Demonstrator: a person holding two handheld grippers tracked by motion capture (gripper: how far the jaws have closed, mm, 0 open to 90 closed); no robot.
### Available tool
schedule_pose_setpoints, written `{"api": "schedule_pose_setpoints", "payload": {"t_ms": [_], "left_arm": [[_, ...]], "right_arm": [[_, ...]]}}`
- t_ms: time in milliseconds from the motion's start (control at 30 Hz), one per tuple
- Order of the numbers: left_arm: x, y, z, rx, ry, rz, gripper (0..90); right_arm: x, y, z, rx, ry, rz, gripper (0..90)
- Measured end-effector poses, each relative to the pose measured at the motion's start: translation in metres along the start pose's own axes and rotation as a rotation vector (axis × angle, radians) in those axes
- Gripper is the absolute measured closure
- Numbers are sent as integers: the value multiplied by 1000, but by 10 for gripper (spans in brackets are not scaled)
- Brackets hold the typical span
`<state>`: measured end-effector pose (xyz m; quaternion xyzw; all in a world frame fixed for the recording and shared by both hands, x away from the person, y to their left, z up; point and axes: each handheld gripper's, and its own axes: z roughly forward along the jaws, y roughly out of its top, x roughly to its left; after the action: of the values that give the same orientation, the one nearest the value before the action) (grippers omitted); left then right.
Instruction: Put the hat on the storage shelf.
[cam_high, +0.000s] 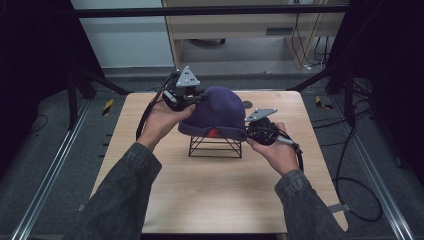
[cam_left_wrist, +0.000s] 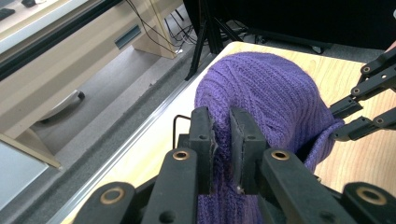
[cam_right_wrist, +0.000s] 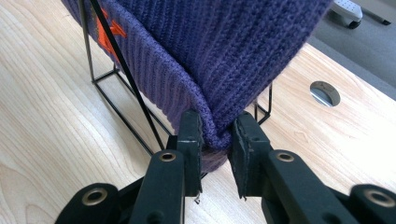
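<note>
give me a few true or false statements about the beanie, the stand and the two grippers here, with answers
1. The purple beanie sits on a black wire stand. True.
2. The left gripper hangs open, clear of the knit. False: its jaws pinch a fold of the beanie.
3. The right gripper grips the beanie's folded brim. True.
4. The beanie's patch is green. False: the patch is orange-red.
5. The stand rests on a wooden table. True.
</note>
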<state>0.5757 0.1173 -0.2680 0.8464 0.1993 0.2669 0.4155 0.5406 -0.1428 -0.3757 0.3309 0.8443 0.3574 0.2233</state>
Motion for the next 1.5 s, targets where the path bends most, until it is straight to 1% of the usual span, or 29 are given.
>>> {"api": "schedule_pose_setpoints", "payload": {"t_ms": [167,233,267,300,367,467,500,533,600,633,700,767,833,900,1000,1033,1067,1100,1133,1167,1200,1233,1267,1367,1500], "left_arm": [[-2,-9,3,2,-5,-16,800],[-2,-12,4,15,-5,-14,800],[-2,-13,4,3,-6,-24,801],[-1,-14,3,7,-6,-21,800],[-2,-16,3,4,-8,-36,800],[-3,-19,3,18,-6,-36,800],[-5,-20,4,8,-8,-47,801],[-6,-20,4,15,-7,-37,800],[-7,-20,5,20,-6,-31,800],[-8,-20,5,20,-6,-36,800],[-10,-21,7,21,-3,-27,800],[-11,-23,9,14,-4,-35,800],[-9,-25,10,26,-5,-35,800],[-8,-30,12,23,-7,-50,800],[-7,-35,13,31,-10,-51,800],[-7,-36,13,39,-9,-45,800],[-7,-38,13,25,-14,-56,800],[-7,-39,13,24,-16,-56,799],[-7,-40,13,35,-16,-51,799],[-8,-41,14,31,-16,-58,799],[-8,-42,15,40,-16,-54,799],[-9,-43,16,34,-17,-59,799],[-10,-45,16,42,-19,-55,799],[-10,-46,18,37,-14,-60,799],[-10,-48,19,46,-17,-65,799]], "right_arm": [[1,-4,3,8,3,2,748],[2,-5,5,18,4,-4,747],[2,-5,5,18,5,-3,746],[2,-5,6,17,5,0,746],[2,-6,7,19,5,2,745],[3,-9,7,25,0,6,744],[4,-10,7,24,1,11,743],[4,-11,8,25,-1,17,744],[5,-12,9,23,-5,20,744],[5,-14,10,24,-4,23,743],[5,-15,12,32,-10,24,743],[5,-17,13,33,-12,30,742],[5,-17,14,34,-13,31,741],[4,-18,17,39,-9,36,740],[5,-18,21,49,-5,35,737],[6,-19,22,52,-4,31,737],[6,-19,24,53,-2,31,736],[7,-20,26,55,-1,32,734],[8,-21,27,57,2,35,733],[8,-21,27,57,2,35,733],[8,-22,28,58,2,34,733],[9,-23,28,64,1,35,732],[9,-25,29,70,2,34,731],[10,-25,30,72,3,35,729],[9,-25,31,84,1,32,723]]}}
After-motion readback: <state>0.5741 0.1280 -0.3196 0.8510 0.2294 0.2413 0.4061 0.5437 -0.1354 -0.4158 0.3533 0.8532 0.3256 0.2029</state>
